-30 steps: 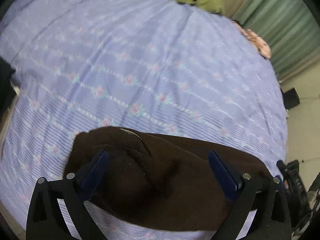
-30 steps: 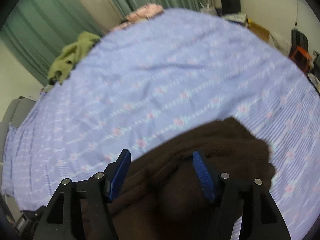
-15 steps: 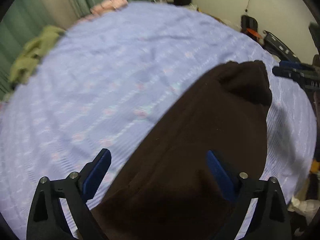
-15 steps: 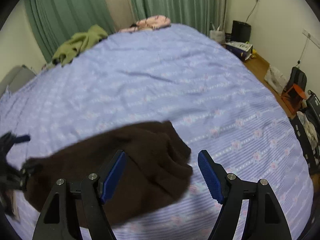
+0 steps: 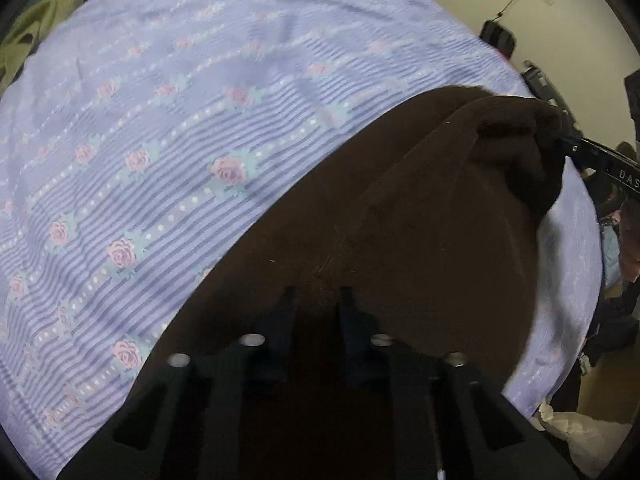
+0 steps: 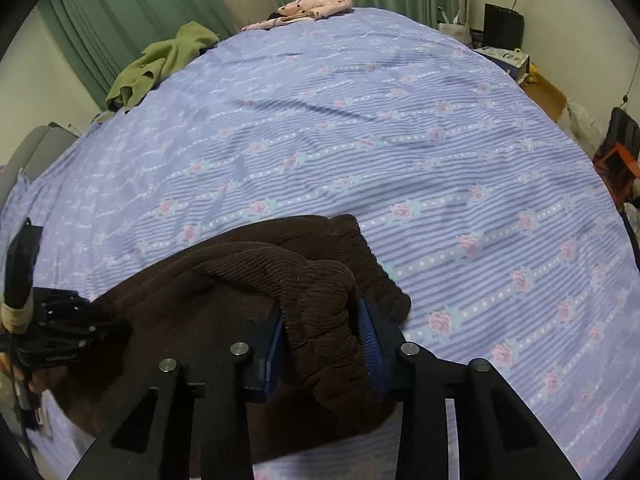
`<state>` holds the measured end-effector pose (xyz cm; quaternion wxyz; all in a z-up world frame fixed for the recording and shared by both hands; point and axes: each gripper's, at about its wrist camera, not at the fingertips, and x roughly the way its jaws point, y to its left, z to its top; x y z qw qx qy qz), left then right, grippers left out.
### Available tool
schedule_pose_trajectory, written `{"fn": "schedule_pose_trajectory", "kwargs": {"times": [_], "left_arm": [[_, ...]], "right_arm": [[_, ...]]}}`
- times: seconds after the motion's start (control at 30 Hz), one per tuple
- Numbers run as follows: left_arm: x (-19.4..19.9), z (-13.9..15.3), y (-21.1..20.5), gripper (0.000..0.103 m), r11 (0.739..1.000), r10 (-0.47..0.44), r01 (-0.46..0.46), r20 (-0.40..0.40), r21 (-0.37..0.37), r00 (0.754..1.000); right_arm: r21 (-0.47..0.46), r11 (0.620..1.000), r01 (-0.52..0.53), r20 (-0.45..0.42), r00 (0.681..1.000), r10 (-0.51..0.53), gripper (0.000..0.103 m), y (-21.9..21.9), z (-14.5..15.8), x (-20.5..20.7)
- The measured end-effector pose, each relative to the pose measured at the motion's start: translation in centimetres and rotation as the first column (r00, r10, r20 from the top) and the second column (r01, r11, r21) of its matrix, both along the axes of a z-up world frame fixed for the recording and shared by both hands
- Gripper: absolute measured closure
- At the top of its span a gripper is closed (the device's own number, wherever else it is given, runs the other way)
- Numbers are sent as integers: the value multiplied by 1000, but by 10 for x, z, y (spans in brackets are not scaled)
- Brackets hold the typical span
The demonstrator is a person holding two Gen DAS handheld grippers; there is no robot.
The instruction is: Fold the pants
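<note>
Dark brown corduroy pants (image 5: 420, 248) lie bunched on the near part of a bed with a lilac flowered sheet (image 5: 180, 120). My left gripper (image 5: 314, 300) is shut on one end of the pants, its fingers nearly together in the cloth. In the right wrist view my right gripper (image 6: 322, 320) is shut on a thick bunched fold of the pants (image 6: 248, 272), at the other end. The left gripper shows at that view's left edge (image 6: 48, 336); the right gripper's tip shows in the left view (image 5: 600, 160).
A green garment (image 6: 160, 64) and a pink patterned garment (image 6: 312, 6) lie at the far edge of the bed by green curtains (image 6: 132, 12). Boxes, a black speaker (image 6: 502, 20) and floor clutter stand right of the bed. A grey chair (image 6: 32, 152) is at left.
Both grippers were open over the pants; now both have shut on the cloth, one at each end. The left gripper has swung round along the pants' length.
</note>
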<state>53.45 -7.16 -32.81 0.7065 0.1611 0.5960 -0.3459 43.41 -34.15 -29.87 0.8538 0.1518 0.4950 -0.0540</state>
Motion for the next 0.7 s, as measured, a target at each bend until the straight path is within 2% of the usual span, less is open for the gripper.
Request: {"fn": "schedule_pose_trajectory", "kwargs": {"times": [0.1, 0.2, 0.27, 0.37, 0.43, 0.5, 0.53, 0.6, 0.63, 0.67, 0.7], "left_arm": [[-7, 25, 7, 85, 998, 4, 0, 57, -64, 998], [3, 32, 9, 85, 998, 28, -24, 71, -58, 997], [16, 24, 8, 85, 998, 56, -54, 64, -34, 996], [36, 7, 9, 85, 992, 121, -121, 17, -19, 992], [44, -7, 10, 84, 987, 162, -162, -24, -10, 987], [47, -15, 8, 81, 984, 176, -175, -26, 11, 984], [49, -16, 8, 79, 982, 188, -187, -22, 16, 982], [50, -10, 11, 72, 975, 220, -220, -24, 15, 975], [50, -2, 12, 61, 969, 248, -248, 1, 16, 969], [47, 12, 17, 52, 964, 266, -267, 51, 12, 963], [42, 31, 24, 47, 958, 285, -286, 122, -9, 951]], "right_arm": [[-54, 999, -4, 10, 1000, 4, 68, 4, 24, -6], [-75, 997, 0, -25, 1000, -2, 70, -5, 36, 15], [-46, 999, 9, -56, 998, -11, 70, -13, 29, 37], [-57, 998, -15, -106, 994, 9, 70, -15, 5, 73], [-61, 998, -18, -134, 991, 10, 70, -15, -8, 86], [-79, 997, -6, -148, 989, -5, 69, -16, -19, 93], [-86, 996, -1, -145, 989, -12, 68, -15, -22, 95], [-121, 992, 22, -138, 990, -39, 48, -15, -22, 94], [-161, 986, 47, -128, 989, -68, 44, -14, -16, 90], [-188, 980, 61, -100, 992, -81, 44, -13, -8, 86], [-221, 972, 74, -54, 995, -88, 42, -8, 5, 79]]}}
